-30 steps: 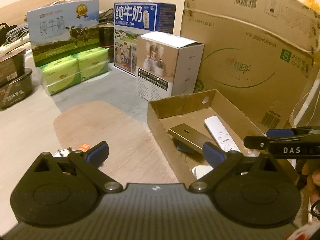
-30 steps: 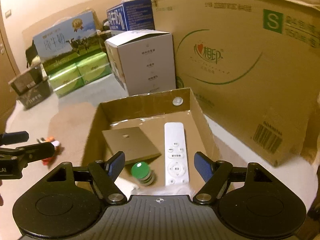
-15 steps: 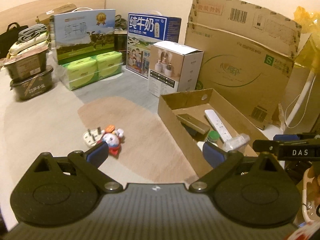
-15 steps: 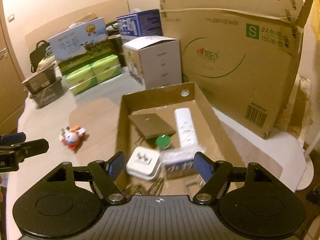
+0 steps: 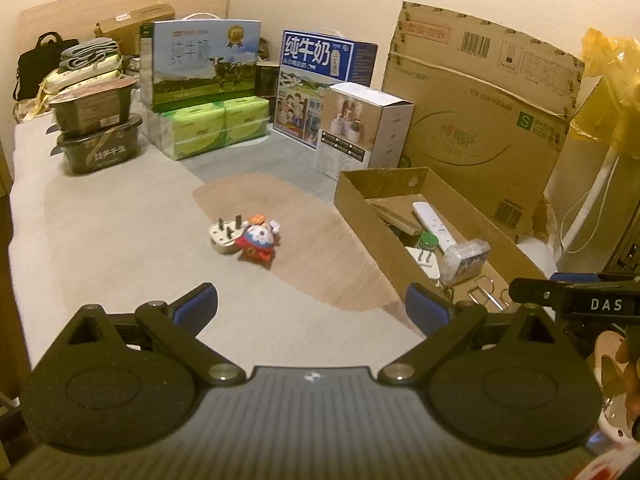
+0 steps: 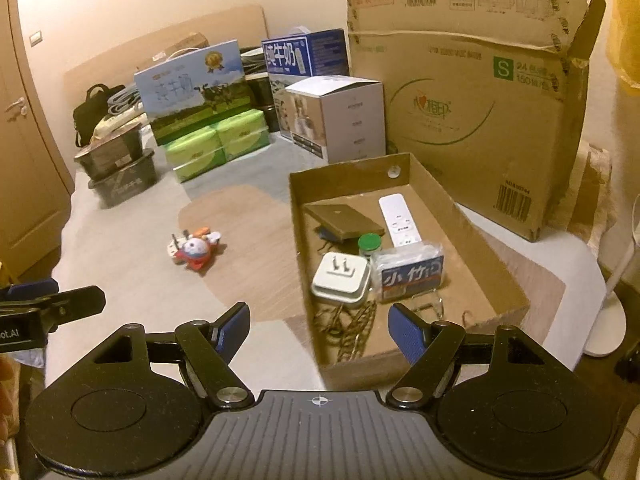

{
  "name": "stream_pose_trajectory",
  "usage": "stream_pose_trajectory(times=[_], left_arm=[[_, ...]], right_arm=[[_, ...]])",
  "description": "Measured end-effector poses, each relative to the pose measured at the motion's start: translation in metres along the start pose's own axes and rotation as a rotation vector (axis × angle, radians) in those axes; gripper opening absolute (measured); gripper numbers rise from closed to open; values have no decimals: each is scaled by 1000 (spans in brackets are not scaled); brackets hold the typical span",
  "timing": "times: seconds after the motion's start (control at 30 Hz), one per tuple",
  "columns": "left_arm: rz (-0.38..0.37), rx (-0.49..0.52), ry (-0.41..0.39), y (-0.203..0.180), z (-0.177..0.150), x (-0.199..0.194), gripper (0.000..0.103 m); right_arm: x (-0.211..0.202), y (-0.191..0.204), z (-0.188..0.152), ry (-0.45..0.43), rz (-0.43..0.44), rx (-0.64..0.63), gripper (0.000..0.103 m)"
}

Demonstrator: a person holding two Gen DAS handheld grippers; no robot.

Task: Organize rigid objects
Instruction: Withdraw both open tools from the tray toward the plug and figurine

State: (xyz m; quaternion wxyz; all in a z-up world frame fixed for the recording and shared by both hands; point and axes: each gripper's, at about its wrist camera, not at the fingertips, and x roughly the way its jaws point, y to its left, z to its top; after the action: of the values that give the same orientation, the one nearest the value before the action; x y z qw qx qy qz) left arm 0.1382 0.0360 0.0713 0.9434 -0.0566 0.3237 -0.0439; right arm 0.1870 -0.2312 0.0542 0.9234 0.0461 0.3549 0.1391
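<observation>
Two strays, a white plug (image 5: 223, 235) and small toy (image 5: 259, 241), lie touching at frame centre, outside our cardboard tray (image 5: 362, 216). Both grippers, left (image 5: 310, 300) and right (image 6: 318, 330), gape empty; we should descend squarely, taking one item.

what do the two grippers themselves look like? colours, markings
Both match: matte black bodies with round discs, triangular cut-outs, silver pivot screws, a ribbed grey centre plate with a small crosshair mark, and jaws faced with blue textured pads. Left gripper; right gripper. Seen side-on, the right one carries white "DAS" lettering. No cables or sleeves show.
</observation>
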Motion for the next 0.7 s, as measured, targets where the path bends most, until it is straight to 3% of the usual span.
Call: stream_pose_trajectory(times=[0.7], left_arm=[[74,-47,2,47,-35,-43,99]], right_arm=[[-12,57,-38,21,50,-51,76]])
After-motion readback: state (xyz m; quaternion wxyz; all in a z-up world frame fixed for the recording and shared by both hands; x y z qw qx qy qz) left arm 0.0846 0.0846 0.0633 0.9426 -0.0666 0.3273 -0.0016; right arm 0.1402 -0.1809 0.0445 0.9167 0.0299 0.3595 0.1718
